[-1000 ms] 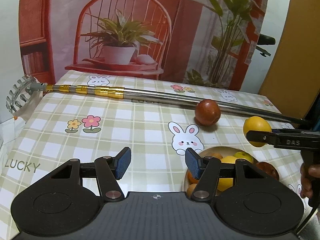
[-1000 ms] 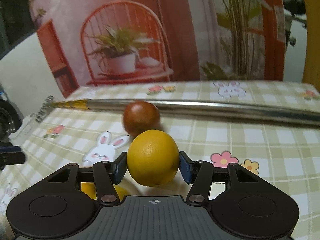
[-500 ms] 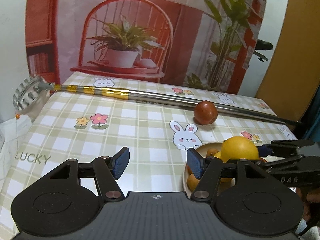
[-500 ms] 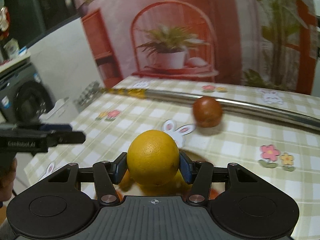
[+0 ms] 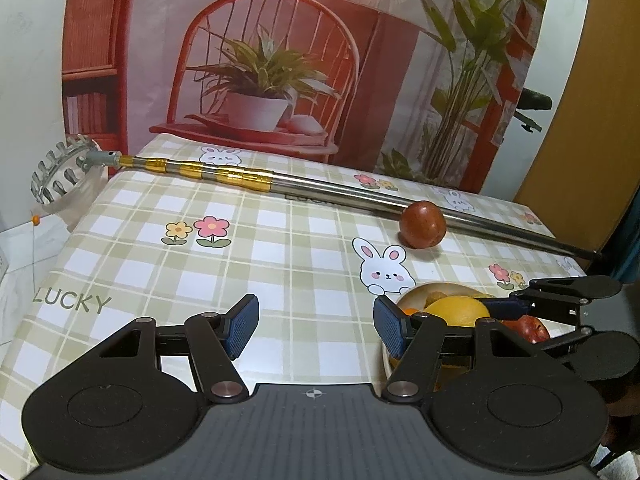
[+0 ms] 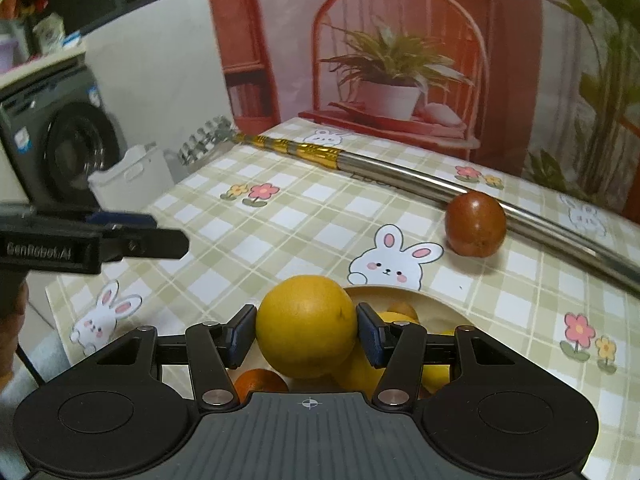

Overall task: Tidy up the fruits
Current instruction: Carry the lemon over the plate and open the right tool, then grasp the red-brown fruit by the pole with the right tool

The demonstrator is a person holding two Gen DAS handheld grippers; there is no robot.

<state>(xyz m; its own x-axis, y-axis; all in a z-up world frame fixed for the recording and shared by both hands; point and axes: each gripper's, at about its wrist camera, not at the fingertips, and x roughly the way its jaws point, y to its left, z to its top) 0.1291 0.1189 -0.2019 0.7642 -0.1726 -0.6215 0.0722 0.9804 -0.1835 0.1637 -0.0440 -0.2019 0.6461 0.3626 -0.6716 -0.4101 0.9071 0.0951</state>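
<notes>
My right gripper is shut on a yellow orange and holds it just above the fruit bowl, which holds several yellow and orange fruits. In the left wrist view the same orange sits over the bowl with the right gripper's fingers beside it and a red apple in the bowl. My left gripper is open and empty over the tablecloth, left of the bowl. A brown-red fruit lies on the table against the pole; it also shows in the right wrist view.
A long telescopic metal pole with a gold section and a fruit-picker head lies across the far side of the table. The checked tablecloth ends at the left edge. A washing machine and white bin stand beyond.
My right gripper has carried the orange leftward and down, from near the brown-red fruit to just over the bowl. My left gripper has stayed open and barely moved.
</notes>
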